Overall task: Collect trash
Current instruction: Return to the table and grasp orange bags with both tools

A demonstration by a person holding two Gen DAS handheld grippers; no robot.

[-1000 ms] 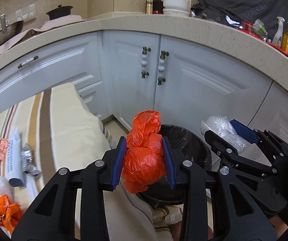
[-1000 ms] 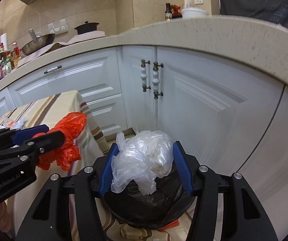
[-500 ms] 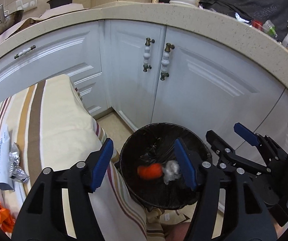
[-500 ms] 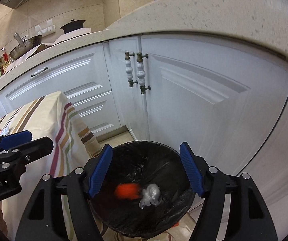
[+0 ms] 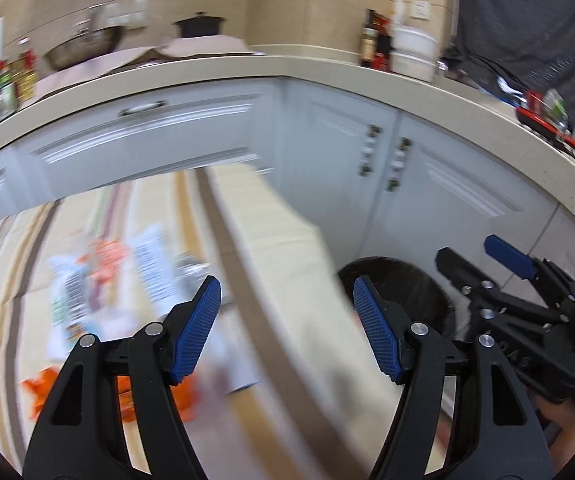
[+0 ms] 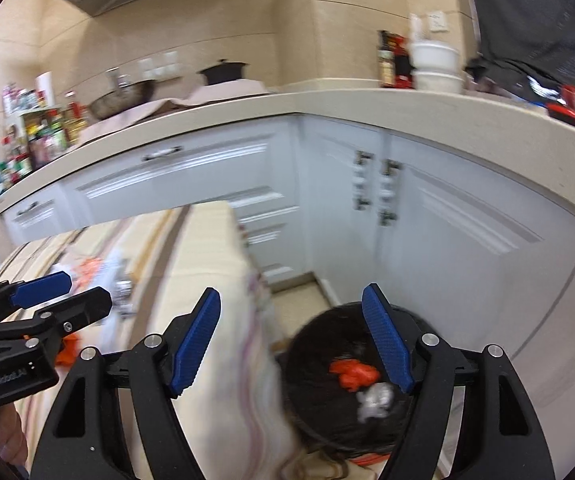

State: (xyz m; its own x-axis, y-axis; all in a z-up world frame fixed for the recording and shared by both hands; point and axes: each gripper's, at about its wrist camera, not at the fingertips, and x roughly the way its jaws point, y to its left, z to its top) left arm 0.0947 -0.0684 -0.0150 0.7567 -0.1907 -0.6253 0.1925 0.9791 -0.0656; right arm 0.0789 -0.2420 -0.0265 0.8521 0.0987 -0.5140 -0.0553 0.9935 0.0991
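A black-lined trash bin (image 6: 323,344) stands on the floor by the table's right end; it also shows in the left wrist view (image 5: 403,280). An orange bag (image 6: 352,374) and a clear plastic bag (image 6: 375,397) lie inside it. My right gripper (image 6: 291,340) is open and empty above the table edge and bin. My left gripper (image 5: 287,330) is open and empty over the striped tablecloth (image 5: 271,240). Blurred wrappers (image 5: 151,264) and orange scraps (image 5: 185,398) lie on the table to its left.
White cabinet doors (image 6: 467,240) with knobbed handles stand behind the bin under a curved beige counter (image 6: 427,116). A pot, a pan, bottles and bowls sit on the counter. The right gripper shows at the right of the left wrist view (image 5: 487,264).
Both grippers opened and dropped the orange and clear bags into the bin. Both have since swung left and up, toward the table.
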